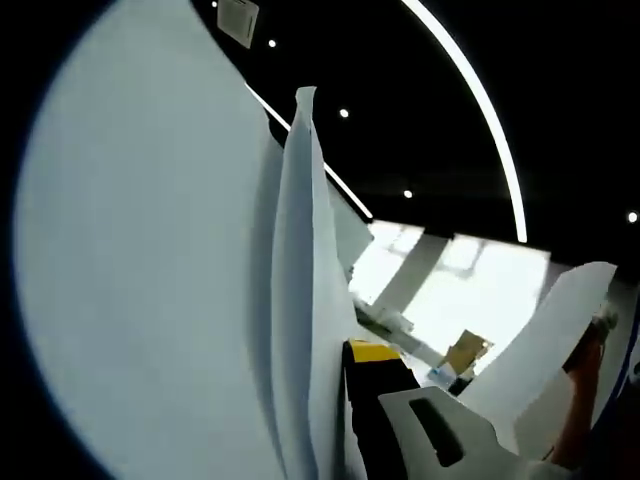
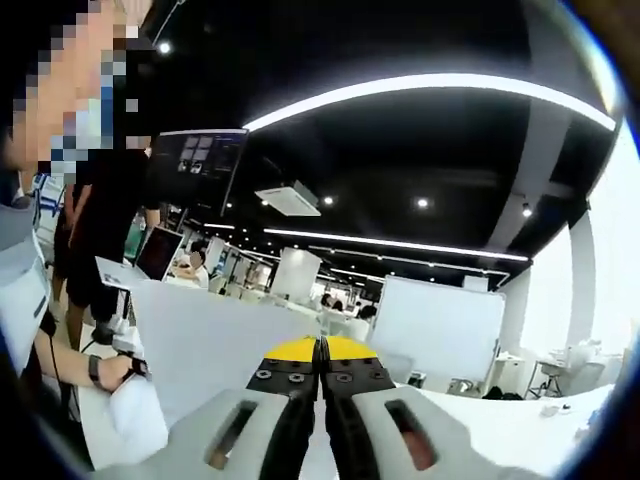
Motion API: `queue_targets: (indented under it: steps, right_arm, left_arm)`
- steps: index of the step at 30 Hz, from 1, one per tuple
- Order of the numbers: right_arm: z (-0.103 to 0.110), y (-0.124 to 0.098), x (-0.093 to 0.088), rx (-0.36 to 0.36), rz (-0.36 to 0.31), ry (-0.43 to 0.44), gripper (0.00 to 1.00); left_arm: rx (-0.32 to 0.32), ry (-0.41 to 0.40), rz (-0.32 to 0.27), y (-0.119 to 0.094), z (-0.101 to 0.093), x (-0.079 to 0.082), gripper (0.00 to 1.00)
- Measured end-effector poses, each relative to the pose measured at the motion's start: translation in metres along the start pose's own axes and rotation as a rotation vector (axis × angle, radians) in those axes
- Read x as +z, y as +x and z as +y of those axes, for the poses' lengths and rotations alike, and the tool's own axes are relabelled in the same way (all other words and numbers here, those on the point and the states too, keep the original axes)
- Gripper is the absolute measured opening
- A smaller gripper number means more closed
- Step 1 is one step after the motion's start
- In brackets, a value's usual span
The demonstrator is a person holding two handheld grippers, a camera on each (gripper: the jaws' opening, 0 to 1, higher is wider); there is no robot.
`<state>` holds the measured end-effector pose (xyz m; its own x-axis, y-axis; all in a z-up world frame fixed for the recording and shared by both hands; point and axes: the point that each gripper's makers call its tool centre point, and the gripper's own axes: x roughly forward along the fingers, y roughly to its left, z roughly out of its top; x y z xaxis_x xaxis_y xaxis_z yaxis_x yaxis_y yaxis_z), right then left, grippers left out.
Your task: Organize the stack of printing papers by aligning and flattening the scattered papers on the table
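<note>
right tongs (image 2: 321,352): jaws pressed together, yellow tips meeting, a thin paper edge seems caught between them, so closed on the papers (image 2: 215,350), which stand upright just beyond as a broad white sheet, held up off any table. left of that, a person's hand (image 2: 118,372) w/ a dark wristband grips another white piece. bkgd: office w/ black ceiling, long light strips (image 2: 420,88), a hanging monitor (image 2: 195,160), a whiteboard (image 2: 440,330), people further back.

left gripper view: left tongs (image 1: 385,400) low in frame, one white jaw w/ a slot and a yellow-tipped dark jaw beside it; papers (image 1: 180,300) on edge just beside them, fanned into several layers. can't tell if the jaws clamp them. another curled sheet (image 1: 545,340) at right, a person's arm (image 1: 580,400) behind it. bright windows (image 1: 470,290) beyond.
</note>
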<state>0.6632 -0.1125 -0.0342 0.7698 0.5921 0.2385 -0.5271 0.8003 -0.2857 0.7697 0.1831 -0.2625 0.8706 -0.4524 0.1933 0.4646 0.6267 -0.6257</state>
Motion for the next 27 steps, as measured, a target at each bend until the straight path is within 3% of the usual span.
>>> queue_targets:
  steps: [18, 27]
  right_arm:
    - [0.013, 0.005, 0.007, 0.054, -0.001, 0.016, 0.00]
    - [0.027, 0.019, 0.001, 0.110, 0.037, 0.035, 0.00]
  left_arm:
    - [-0.001, 0.000, 0.000, 0.000, 0.000, 0.000, 0.06]
    - [0.000, 0.000, 0.000, 0.000, 0.000, 0.000, 0.06]
